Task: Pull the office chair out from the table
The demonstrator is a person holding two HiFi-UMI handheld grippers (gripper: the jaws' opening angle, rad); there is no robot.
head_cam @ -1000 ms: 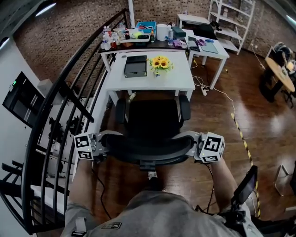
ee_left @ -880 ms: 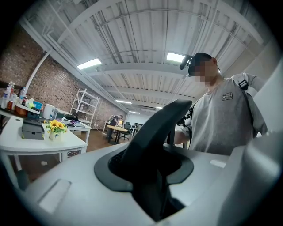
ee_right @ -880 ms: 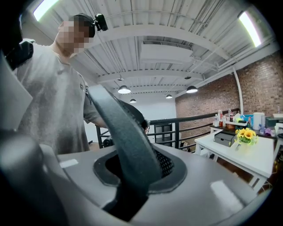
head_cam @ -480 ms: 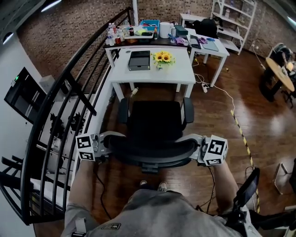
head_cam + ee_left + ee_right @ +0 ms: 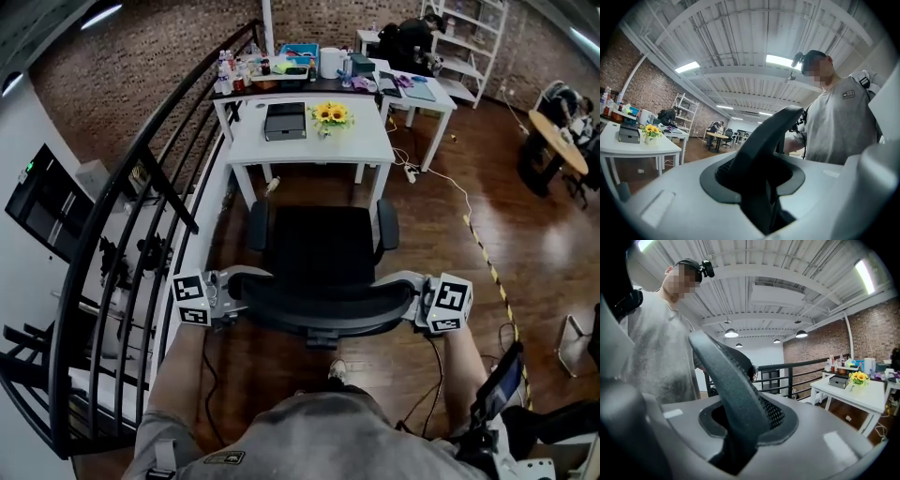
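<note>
Dark wooden flooring [image 5: 441, 244] ran through a room with a brick wall [image 5: 131, 66] at the far side, and a black railing [image 5: 141, 178] curved along the left. Against the far part of the room stood a white table [image 5: 361, 155] carrying a bunch of sunflowers [image 5: 330, 114] and, just left of them, a black box [image 5: 285, 121]. Behind it a second table [image 5: 234, 94] was crowded with bottles and other small items too small to tell apart. A striped tape line [image 5: 483, 262] crossed the floor on the right. The chair [image 5: 314, 248], black with two armrests, stood on the near side of the white table. Its seat was out from under the tabletop, with a strip of bare floor showing between them, and it faced the table. The backrest [image 5: 328, 305] curved across the nearest edge of the chair, close to the person's grey shirt [image 5: 281, 436]. The left gripper [image 5: 242, 294] was clamped on the left end of the backrest, its jaws narrow and closed on the dark rim, which ran straight up between them in the left gripper view. The right gripper [image 5: 409, 300] held the right end in the same way, and the meshed edge of the backrest was pinched between its jaws in the right gripper view. Both grippers pointed inward toward each other across the chair.
</note>
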